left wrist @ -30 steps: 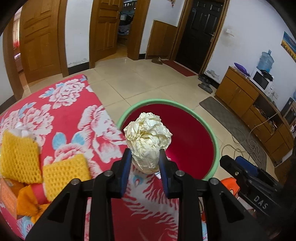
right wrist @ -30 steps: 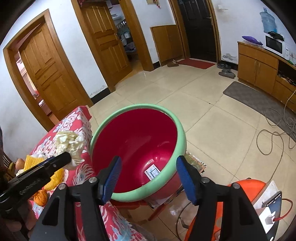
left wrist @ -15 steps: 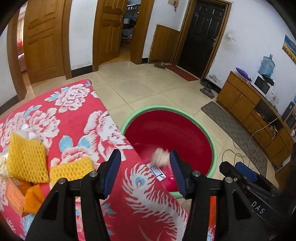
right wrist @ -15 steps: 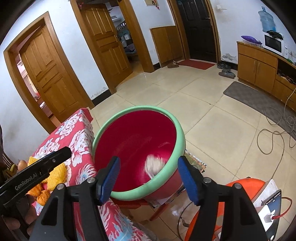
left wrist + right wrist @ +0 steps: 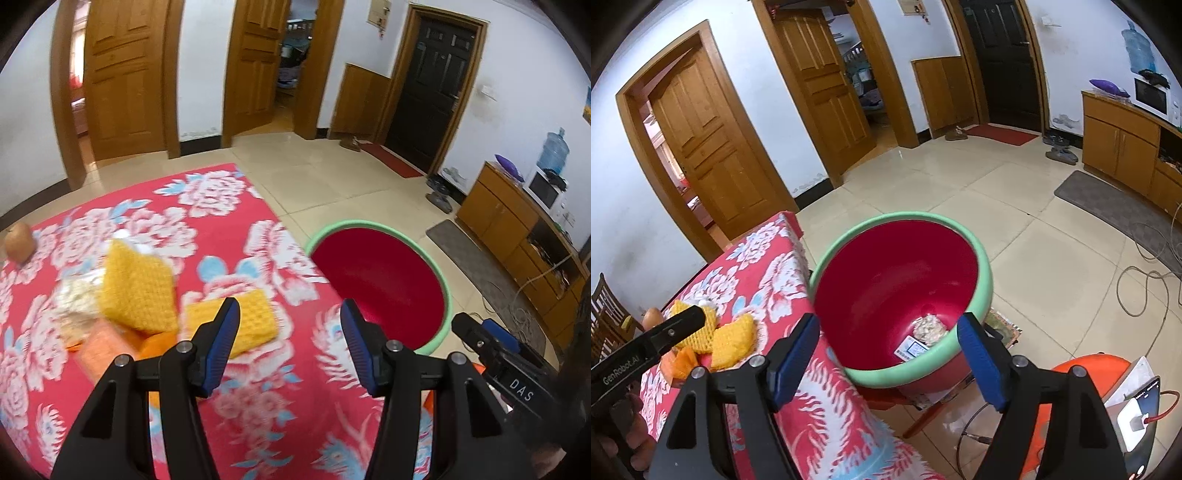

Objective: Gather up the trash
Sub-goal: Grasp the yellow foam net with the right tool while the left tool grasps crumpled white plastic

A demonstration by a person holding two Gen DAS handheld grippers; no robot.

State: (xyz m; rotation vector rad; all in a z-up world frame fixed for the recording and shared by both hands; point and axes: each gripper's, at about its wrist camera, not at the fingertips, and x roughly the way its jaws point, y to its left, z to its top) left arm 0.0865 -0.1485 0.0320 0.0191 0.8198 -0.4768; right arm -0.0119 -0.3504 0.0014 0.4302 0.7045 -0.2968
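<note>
resting in basin [image 5: 982,258] now: paper wad [image 5: 930,328]

Each handheld gripper, the left gripper [image 5: 288,345] and the right gripper [image 5: 890,363], is showing a matte black forked frame with silver screw heads at its pivots. Both are carrying two ribbed blue pads [image 5: 357,345] on the inner finger faces. White lettering is appearing on the outer arms, reading "DAS" and "GenRobot.AI".

Crumpled paper ball [image 5: 930,328] inside red basin [image 5: 886,273]
</note>
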